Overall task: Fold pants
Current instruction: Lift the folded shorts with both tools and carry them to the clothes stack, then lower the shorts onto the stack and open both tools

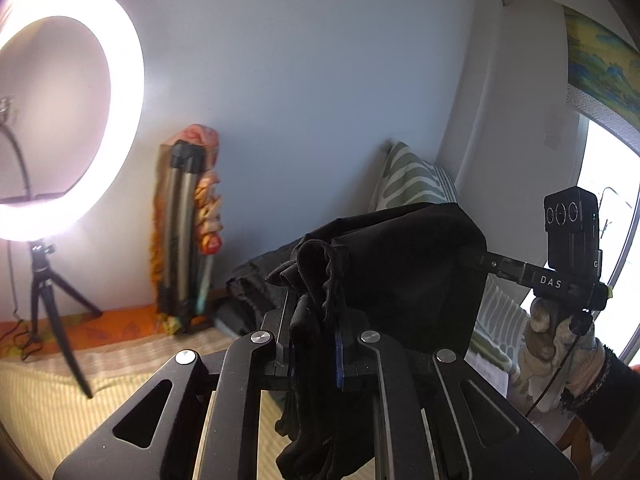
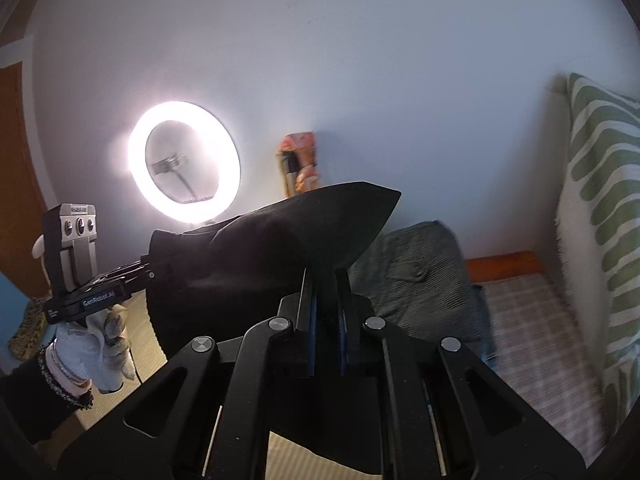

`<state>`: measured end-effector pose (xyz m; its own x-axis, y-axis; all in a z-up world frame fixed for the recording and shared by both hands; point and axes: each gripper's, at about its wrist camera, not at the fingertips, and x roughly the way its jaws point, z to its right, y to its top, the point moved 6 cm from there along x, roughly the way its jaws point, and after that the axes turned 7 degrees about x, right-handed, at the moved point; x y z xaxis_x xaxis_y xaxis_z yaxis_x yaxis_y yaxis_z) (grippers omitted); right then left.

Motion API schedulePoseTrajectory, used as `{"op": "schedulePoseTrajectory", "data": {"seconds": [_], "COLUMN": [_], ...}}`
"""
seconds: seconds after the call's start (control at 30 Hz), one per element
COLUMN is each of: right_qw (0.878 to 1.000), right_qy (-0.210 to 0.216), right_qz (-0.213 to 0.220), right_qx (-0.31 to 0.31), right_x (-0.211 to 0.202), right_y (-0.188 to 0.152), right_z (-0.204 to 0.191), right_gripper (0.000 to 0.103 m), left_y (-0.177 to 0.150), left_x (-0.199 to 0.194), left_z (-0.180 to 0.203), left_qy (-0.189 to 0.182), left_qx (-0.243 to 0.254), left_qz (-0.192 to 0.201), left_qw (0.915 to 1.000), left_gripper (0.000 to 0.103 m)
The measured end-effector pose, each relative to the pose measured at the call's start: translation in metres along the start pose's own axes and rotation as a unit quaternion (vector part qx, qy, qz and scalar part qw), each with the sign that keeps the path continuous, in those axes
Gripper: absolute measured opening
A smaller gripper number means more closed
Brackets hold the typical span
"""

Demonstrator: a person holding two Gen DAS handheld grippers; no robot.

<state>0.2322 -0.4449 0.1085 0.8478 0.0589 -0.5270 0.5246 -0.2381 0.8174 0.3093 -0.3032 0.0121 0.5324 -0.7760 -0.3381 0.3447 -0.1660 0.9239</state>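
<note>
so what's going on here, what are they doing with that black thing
A person with a handheld gripper in each hand is holding a pair of black pants up in the air between them. The left gripper is shut on a bunched edge, and the right gripper is shut on another part of the fabric. The pants hang off the bed, not yet laid down or folded. Behind are a lit ring light, a striped pillow and a grey folded garment.
</note>
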Motion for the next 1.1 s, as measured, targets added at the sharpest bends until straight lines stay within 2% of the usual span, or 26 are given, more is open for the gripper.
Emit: {"op": "schedulePoseTrajectory", "data": {"seconds": [0.17,0.33,0.57,0.73,0.8,0.87,0.9,0.93,0.97,1.0,1.03,1.07,1.1], "right_qw": [0.999,0.998,0.996,0.994,0.993,0.990,0.988,0.986,0.984,0.981,0.980,0.978,0.979], "right_qy": [-0.031,-0.056,-0.077,-0.091,-0.095,-0.110,-0.124,-0.137,-0.147,-0.165,-0.174,-0.182,-0.181], "right_qz": [0.006,-0.004,-0.043,-0.066,-0.075,-0.085,-0.090,-0.091,-0.094,-0.094,-0.090,-0.086,-0.083], "right_qx": [-0.009,-0.004,0.000,0.003,0.013,0.021,0.028,0.032,0.035,0.041,0.043,0.047,0.052], "right_x": [0.005,0.042,0.112,0.153,0.167,0.178,0.183,0.186,0.188,0.189,0.188,0.186,0.182], "right_y": [0.029,0.053,0.051,0.045,0.043,0.040,0.038,0.037,0.037,0.036,0.037,0.037,0.036], "right_z": [0.032,0.072,0.108,0.123,0.132,0.141,0.147,0.152,0.156,0.162,0.165,0.168,0.169], "right_gripper": [0.009,0.009,0.009,0.009,0.009,0.009,0.009,0.011,0.021,0.028,0.042,0.050,0.052], "left_y": [0.018,0.024,0.015,0.010,0.011,0.011,0.012,0.014,0.016,0.018,0.020,0.021,0.021], "left_x": [0.041,0.078,0.125,0.148,0.155,0.162,0.164,0.163,0.161,0.159,0.160,0.157,0.154], "left_z": [0.009,-0.006,-0.045,-0.055,-0.057,-0.061,-0.061,-0.062,-0.062,-0.062,-0.065,-0.065,-0.066], "left_qy": [-0.010,0.001,0.038,0.082,0.104,0.111,0.116,0.123,0.128,0.133,0.135,0.135,0.135], "left_qx": [0.006,-0.010,-0.055,-0.030,-0.018,-0.018,-0.019,-0.020,-0.020,-0.019,-0.017,-0.013,-0.012], "left_qz": [-0.003,-0.005,-0.033,-0.052,-0.063,-0.074,-0.076,-0.075,-0.073,-0.071,-0.069,-0.071,-0.071], "left_qw": [0.9999,0.9999,0.9972,0.9948,0.9924,0.9909,0.9901,0.9894,0.9889,0.9884,0.9883,0.9883,0.9882], "left_gripper": [0.011,0.011,0.011,0.011,0.017,0.021,0.029,0.035,0.048,0.057,0.058,0.058,0.058]}}
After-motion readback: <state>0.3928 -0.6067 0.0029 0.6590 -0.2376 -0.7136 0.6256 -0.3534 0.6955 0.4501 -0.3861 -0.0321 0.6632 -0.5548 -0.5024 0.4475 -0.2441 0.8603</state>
